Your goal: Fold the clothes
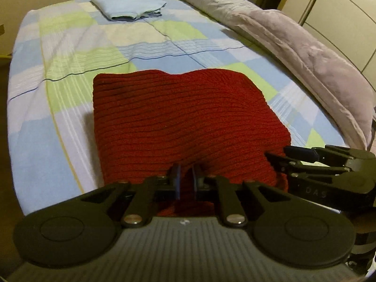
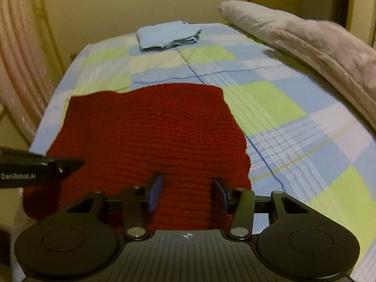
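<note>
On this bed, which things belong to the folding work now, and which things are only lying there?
Part of the job:
- red knit garment, near edge pinched by the left gripper
- right gripper, open over the same garment
- folded light blue cloth, apparently already done

Just lying about:
- checked bedsheet
- grey blanket along the bed's side

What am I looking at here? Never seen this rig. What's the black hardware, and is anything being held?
No robot: a person carries a two-finger hand-held gripper in each hand, each with a fisheye camera looking along its fingers. One picture is from the left hand-held gripper, the other from the right hand-held gripper. Both face a bed with a checked sheet. On it lie a red knitted garment, a folded light-blue cloth at the far end, and a grey-lilac duvet along one side. The left one is pinching the red knit's near edge; the right one is open over it.
</note>
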The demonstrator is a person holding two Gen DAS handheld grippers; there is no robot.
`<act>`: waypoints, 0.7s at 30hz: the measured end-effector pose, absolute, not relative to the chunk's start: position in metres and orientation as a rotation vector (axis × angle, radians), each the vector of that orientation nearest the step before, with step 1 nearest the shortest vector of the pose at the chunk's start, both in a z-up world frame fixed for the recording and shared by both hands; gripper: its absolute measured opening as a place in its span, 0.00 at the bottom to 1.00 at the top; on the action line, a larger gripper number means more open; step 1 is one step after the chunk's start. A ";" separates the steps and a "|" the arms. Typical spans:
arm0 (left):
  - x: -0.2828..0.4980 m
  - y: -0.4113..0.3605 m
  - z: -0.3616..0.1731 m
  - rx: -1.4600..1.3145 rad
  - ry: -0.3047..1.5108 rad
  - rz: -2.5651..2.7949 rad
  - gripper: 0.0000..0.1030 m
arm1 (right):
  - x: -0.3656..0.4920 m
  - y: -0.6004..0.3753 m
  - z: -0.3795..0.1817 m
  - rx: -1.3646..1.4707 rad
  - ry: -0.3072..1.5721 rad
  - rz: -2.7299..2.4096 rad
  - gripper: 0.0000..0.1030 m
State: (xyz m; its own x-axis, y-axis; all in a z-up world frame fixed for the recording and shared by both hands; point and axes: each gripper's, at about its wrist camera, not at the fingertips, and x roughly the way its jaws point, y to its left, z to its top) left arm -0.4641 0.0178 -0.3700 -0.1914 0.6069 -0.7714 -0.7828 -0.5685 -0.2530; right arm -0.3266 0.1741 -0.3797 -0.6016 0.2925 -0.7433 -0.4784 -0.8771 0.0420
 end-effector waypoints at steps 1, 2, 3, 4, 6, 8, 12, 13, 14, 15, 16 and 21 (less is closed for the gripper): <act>-0.464 0.017 -0.364 -1.118 0.238 1.895 0.10 | -0.328 0.176 -0.379 -1.095 0.330 2.455 0.47; -0.463 0.014 -0.356 -1.138 0.228 1.903 0.10 | -0.329 0.177 -0.376 -1.107 0.331 2.446 0.47; -0.461 0.009 -0.347 -1.149 0.218 1.914 0.10 | -0.329 0.178 -0.371 -1.117 0.331 2.435 0.47; -0.460 0.005 -0.337 -1.152 0.210 1.926 0.10 | -0.326 0.177 -0.366 -1.106 0.343 2.431 0.47; -0.454 -0.005 -0.324 -1.152 0.204 1.947 0.10 | -0.314 0.174 -0.350 -1.030 0.393 2.442 0.47; -0.448 -0.013 -0.315 -1.160 0.202 1.960 0.10 | -0.304 0.167 -0.338 -0.977 0.424 2.457 0.47; -0.442 -0.011 -0.339 -1.257 0.262 1.977 0.10 | -0.302 0.153 -0.344 -1.008 0.449 2.471 0.47; -0.441 -0.010 -0.344 -1.280 0.273 1.982 0.11 | -0.307 0.152 -0.353 -1.052 0.436 2.462 0.47; -0.441 -0.010 -0.346 -1.296 0.276 1.986 0.11 | -0.311 0.152 -0.363 -1.096 0.423 2.449 0.47; -0.440 -0.010 -0.348 -1.312 0.280 1.990 0.11 | -0.316 0.152 -0.373 -1.140 0.412 2.435 0.47; -0.439 -0.009 -0.350 -1.328 0.284 1.994 0.11 | -0.317 0.154 -0.376 -1.148 0.421 2.431 0.47; -0.430 -0.007 -0.338 -1.401 0.351 2.007 0.14 | -0.305 0.156 -0.359 -1.191 0.462 2.378 0.47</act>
